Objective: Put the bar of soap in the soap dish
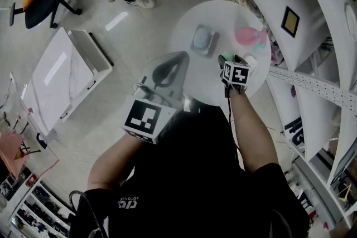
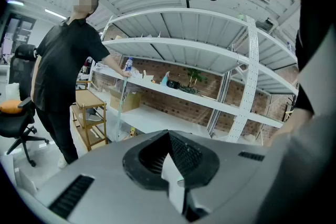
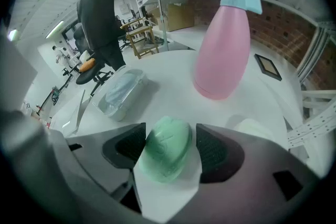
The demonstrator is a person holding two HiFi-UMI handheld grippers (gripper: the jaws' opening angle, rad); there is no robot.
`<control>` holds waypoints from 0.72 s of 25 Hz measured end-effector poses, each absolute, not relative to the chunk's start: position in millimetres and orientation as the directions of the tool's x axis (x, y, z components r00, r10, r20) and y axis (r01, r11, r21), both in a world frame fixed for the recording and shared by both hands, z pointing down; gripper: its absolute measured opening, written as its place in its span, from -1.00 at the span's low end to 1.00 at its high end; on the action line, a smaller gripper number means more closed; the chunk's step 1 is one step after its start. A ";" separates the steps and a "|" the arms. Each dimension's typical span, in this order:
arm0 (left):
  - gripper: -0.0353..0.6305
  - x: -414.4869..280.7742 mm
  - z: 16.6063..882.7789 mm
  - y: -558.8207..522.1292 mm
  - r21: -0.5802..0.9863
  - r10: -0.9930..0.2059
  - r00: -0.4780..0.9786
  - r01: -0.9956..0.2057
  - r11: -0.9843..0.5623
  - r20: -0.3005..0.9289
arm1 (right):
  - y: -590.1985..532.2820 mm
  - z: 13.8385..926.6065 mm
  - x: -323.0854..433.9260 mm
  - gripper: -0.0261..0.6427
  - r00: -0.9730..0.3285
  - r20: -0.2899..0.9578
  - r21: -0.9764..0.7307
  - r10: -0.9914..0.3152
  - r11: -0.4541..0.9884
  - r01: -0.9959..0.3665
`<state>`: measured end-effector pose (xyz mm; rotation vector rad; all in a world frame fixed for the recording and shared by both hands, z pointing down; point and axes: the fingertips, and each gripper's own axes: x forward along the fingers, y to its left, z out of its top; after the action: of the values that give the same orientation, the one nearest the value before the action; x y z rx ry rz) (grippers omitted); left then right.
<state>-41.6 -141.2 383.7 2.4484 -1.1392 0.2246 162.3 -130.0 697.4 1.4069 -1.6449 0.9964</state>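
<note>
On my right gripper (image 3: 170,132) the jaws stand wide apart with the green bar of soap (image 3: 167,152) lying between them on the desk (image 3: 173,68); the left pad is at the soap's edge, a thin gap shows at the right pad, and I see no squeeze on it; the gripper points steeply down at it. From the head view I read the soap (image 1: 225,56) as sitting about the middle of the round white desk (image 1: 234,14), a little toward the near edge, just ahead of the right gripper (image 1: 227,59).

Beyond the soap, toward the desk's left edge, is the clear soap dish (image 3: 119,93) with a pale blue inside; it is apart from the soap and has no bar in it; head view puts the soap dish (image 1: 203,39) left of centre. A pink spray bottle (image 3: 223,44) with a light blue head stands upright toward the right edge, also seen from above (image 1: 248,36); a white thing (image 3: 253,128) just right of my right jaw I cannot identify.

My left gripper (image 2: 169,134) has its jaws closed tip to tip on nothing; it hangs over the desk's near left edge (image 1: 179,56), well apart from the dish.

Further out, a person in black (image 2: 60,76) stands at the white shelving (image 2: 210,55).
</note>
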 end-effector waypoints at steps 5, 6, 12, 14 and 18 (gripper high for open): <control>-0.89 -38.2 383.5 -140.5 0.308 -0.689 0.652 -0.758 -0.575 0.317 | -129.4 704.4 157.8 -0.05 -0.125 0.917 -0.097 -0.378 0.093 -0.991; -0.89 -37.7 383.2 -140.2 0.307 -0.690 0.651 -0.759 -0.575 0.316 | -128.9 705.6 157.1 -0.05 -0.121 0.921 -0.092 -0.371 0.096 -0.991; -0.89 -36.4 379.4 -138.7 0.305 -0.704 0.642 -0.765 -0.567 0.304 | -128.0 709.4 156.5 -0.04 -0.104 0.934 -0.070 -0.341 0.109 -0.992; -0.89 -37.5 379.5 -137.9 0.298 -0.704 0.639 -0.768 -0.566 0.311 | -128.2 709.3 156.2 -0.04 -0.108 0.934 -0.072 -0.340 0.116 -0.991; -0.89 -38.2 378.4 -136.7 0.296 -0.710 0.631 -0.775 -0.559 0.312 | -128.7 709.0 156.8 -0.03 -0.109 0.940 -0.068 -0.323 0.136 -0.988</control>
<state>-38.2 -136.7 378.4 2.4499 -1.1762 0.2193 156.8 -128.7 709.0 1.3098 -1.5778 1.0033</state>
